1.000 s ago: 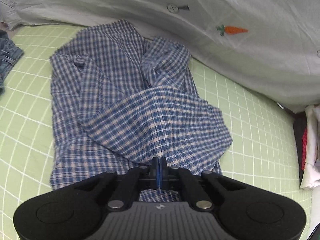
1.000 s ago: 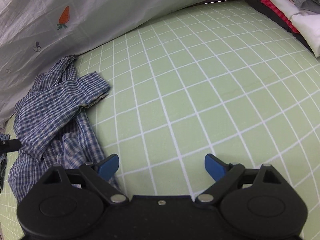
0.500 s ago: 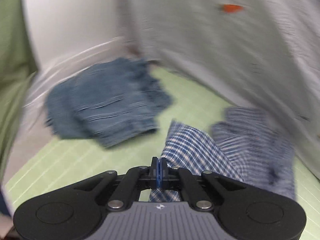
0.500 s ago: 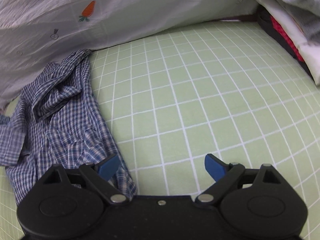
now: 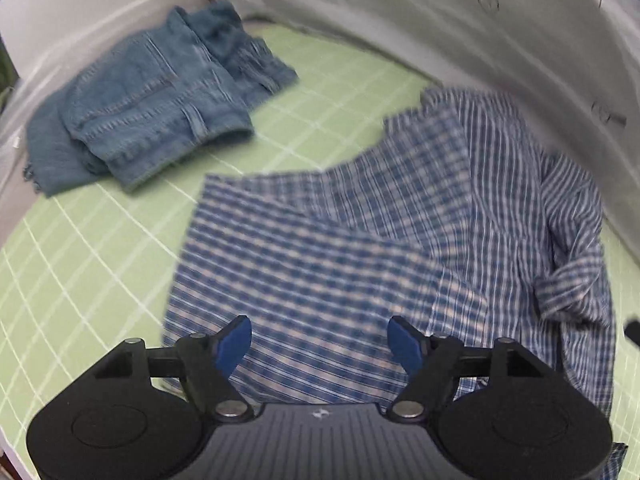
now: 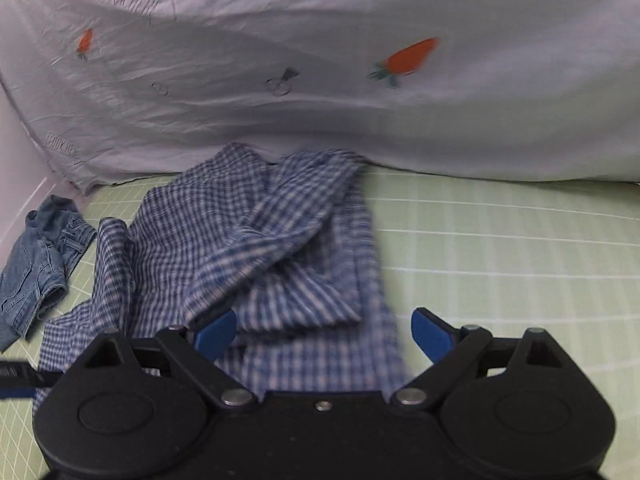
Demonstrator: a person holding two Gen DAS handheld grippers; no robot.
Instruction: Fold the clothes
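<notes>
A pale white sheet (image 6: 320,120), thin and wrinkled, printed with small orange carrots and faint grey marks, hangs as a backdrop across the far side of both views. Below it spreads the green mat (image 5: 100,248), a flat surface ruled with a white grid of squares. On the mat lies the plaid shirt (image 5: 360,248), a soft woven cloth in blue and white checks, loosely bunched: a broad flat panel lies nearest the left gripper, while its far side rumples into folds and a rolled cuff against the sheet. From the right wrist the shirt (image 6: 260,248) shows overlapping creased layers with one narrow strip standing in a ridge on its left. Well apart from the shirt, toward the mat's far left corner, sits a folded pair of jeans (image 5: 152,108), thick denim with raised seams and a belt loop.

The left gripper (image 5: 320,344) hovers over the shirt's near panel, its blue-tipped fingers spread wide and holding nothing. The right gripper (image 6: 324,332) likewise stands spread apart above the shirt's near edge, gripping nothing.
</notes>
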